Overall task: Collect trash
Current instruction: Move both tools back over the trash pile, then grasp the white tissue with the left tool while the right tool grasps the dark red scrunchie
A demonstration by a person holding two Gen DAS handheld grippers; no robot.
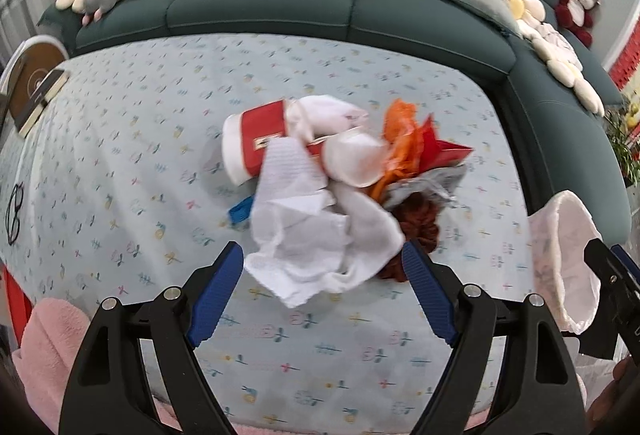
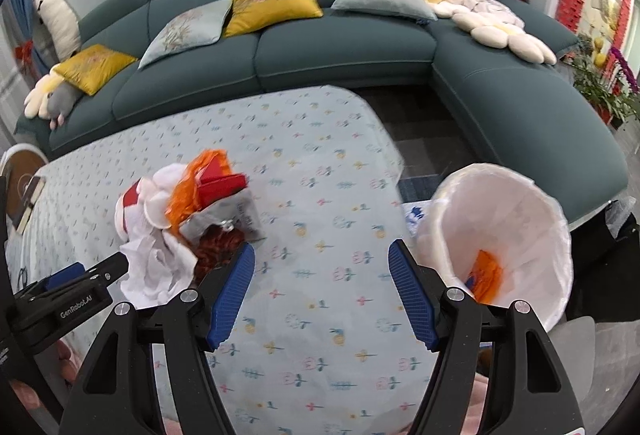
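Observation:
A heap of trash lies mid-table: a red and white paper cup [image 1: 256, 139], crumpled white tissues [image 1: 304, 235], an orange wrapper [image 1: 404, 139], a silver foil wrapper [image 1: 432, 183] and a brown lump [image 1: 416, 219]. My left gripper [image 1: 322, 255] hovers over the heap's near edge, open, its pads either side of the tissues without pressing them. The right gripper [image 2: 322, 253] is open above bare tablecloth, with the heap [image 2: 192, 211] to its left. A bin with a white liner [image 2: 520, 227] stands past the table's right edge, with orange trash [image 2: 486, 275] inside.
A teal corner sofa [image 2: 340, 47] with cushions and plush toys runs behind and to the right of the table. Glasses [image 1: 14, 211] lie at the table's left. A book [image 1: 44, 95] sits on a round stand. Something pink and fluffy [image 1: 48, 347] is at the near left.

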